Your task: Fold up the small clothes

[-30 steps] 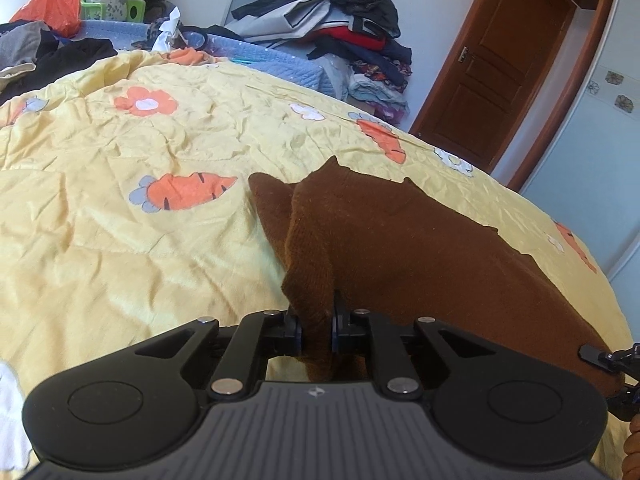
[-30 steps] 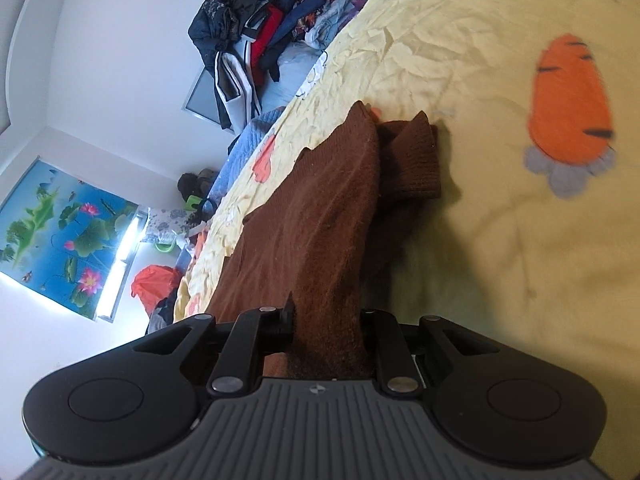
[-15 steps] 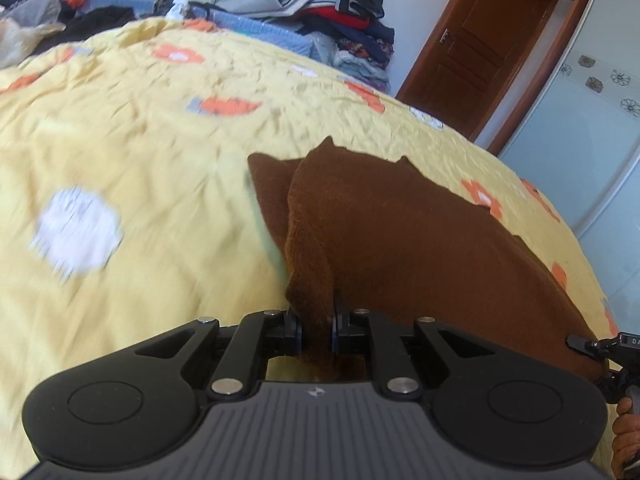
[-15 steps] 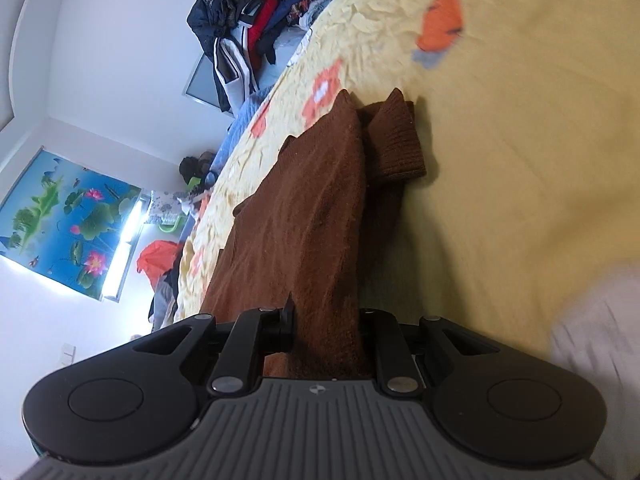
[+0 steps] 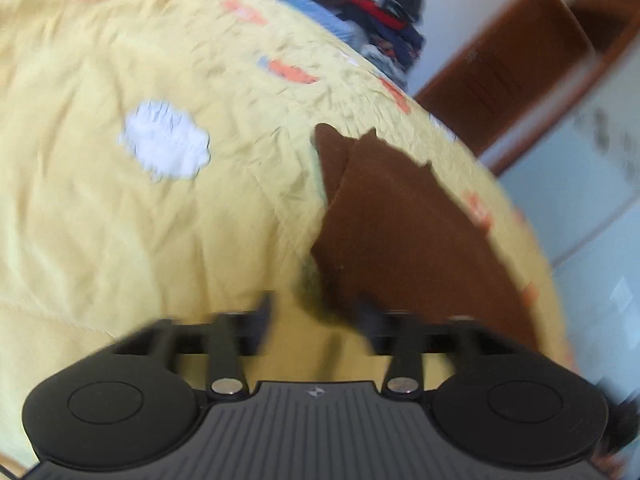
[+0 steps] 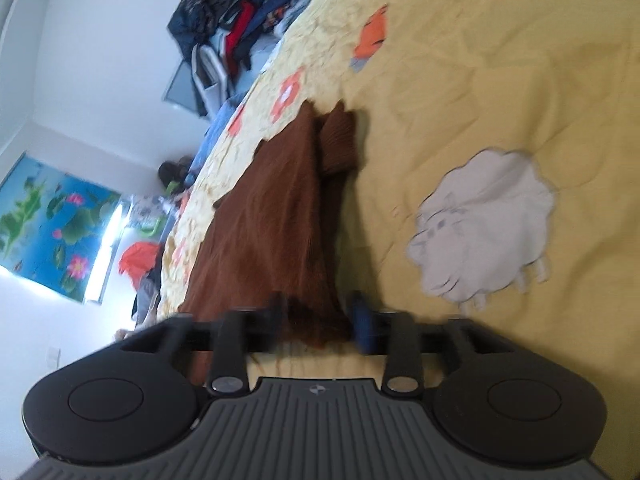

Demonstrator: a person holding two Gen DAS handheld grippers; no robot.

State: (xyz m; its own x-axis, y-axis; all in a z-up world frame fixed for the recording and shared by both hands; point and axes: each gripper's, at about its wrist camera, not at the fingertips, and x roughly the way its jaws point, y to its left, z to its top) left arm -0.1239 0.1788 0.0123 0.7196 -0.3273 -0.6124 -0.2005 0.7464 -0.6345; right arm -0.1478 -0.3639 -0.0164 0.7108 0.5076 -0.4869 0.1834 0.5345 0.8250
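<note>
Garment: a brown knit point(image 5: 408, 240) lay flat on the quilt point(image 5: 120, 220); in the right view point(image 6: 272, 224) it ran away from the gripper, with a ribbed cuff point(image 6: 340, 140) folded at its far end; the knit was the landmark for all places below.
Left gripper: the left gripper point(image 5: 316, 312) hovered at the knit's near corner; its jaws had just been opening and stood apart; the right finger overlapped the knit's edge, the left finger stood over bare quilt beside it; the pads pressed on nothing; released.
Right gripper: the right gripper point(image 6: 318, 316) sat at the knit's near hem; its jaws had just been opening; the hem lay loose between them, with a gap showing beside the blue pad point(image 6: 362, 320); released.
Quilt: yellow, with orange carrots and flowers; a white sheep point(image 6: 484, 228) just to the right of the knit in the right view.
Beyond the knit: a heap of clothes point(image 6: 240, 28) against the wall; a brown door point(image 5: 504, 72); a lotus poster point(image 6: 52, 224).
Writing: none legible; only a small emblem on each gripper's body, both views blurred.
</note>
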